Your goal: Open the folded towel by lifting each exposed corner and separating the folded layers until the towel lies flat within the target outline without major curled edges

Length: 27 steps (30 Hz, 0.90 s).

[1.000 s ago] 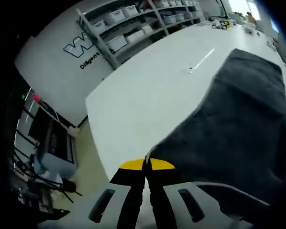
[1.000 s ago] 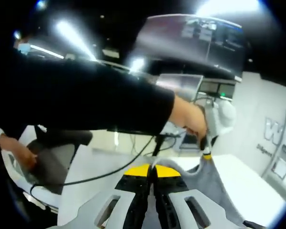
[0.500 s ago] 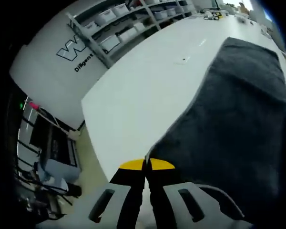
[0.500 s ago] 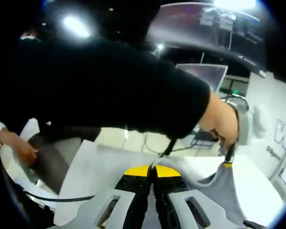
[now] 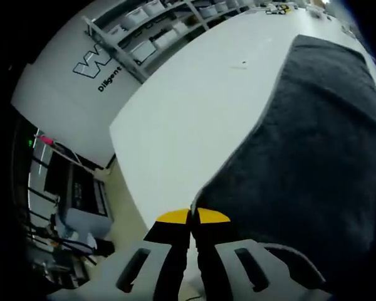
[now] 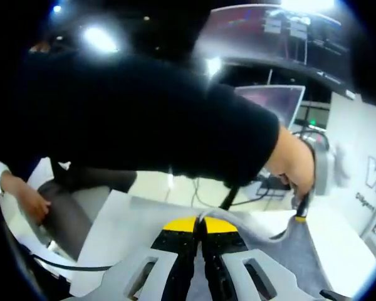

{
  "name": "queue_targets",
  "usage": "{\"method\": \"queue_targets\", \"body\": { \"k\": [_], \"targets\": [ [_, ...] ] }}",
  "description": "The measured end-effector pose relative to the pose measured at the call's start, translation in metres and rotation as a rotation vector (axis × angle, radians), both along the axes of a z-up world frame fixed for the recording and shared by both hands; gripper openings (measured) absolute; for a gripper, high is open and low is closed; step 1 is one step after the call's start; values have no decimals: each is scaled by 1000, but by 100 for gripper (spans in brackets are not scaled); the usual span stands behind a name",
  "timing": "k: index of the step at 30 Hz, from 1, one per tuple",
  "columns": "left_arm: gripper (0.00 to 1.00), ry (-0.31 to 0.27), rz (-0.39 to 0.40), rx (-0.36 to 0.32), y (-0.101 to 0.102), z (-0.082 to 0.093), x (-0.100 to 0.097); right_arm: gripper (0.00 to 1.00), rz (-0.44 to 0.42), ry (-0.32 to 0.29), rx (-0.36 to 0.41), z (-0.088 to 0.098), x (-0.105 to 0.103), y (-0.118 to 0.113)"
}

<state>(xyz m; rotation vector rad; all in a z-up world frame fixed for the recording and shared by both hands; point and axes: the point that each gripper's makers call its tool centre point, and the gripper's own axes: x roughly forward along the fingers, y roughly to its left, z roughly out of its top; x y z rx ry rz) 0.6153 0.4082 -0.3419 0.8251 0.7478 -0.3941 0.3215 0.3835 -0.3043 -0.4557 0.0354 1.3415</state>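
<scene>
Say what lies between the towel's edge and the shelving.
In the left gripper view, bare white table lies between the dark towel and the shelving.

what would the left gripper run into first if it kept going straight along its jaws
Likely the white table. The left gripper is shut on the dark towel corner, and bare tabletop lies just ahead; depth is hard to judge.

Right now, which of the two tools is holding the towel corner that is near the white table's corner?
The left tool: its shut jaws pinch the dark towel corner beside the table corner.
</scene>
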Motion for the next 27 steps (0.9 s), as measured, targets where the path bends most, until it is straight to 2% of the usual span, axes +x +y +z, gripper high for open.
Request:
{"method": "queue_targets", "body": {
  "k": [5,12,14,25,27],
  "targets": [
    [2,0,3,19,2,1,2,0,20,-18,3,-3,-1,6],
    [2,8,-25,104,7,-2,1,0,35,-16,11,-4,-4,10],
    [3,20,-48,153,7,-7,0,0,35,-12,9,-8,-3,11],
    [3,56,-77,260,9,-32,-1,0,53,-5,-15,-29,-10,21],
    [3,59,-82,277,12,-34,0,0,63,-19,-19,-31,-14,25]
  ]
}}
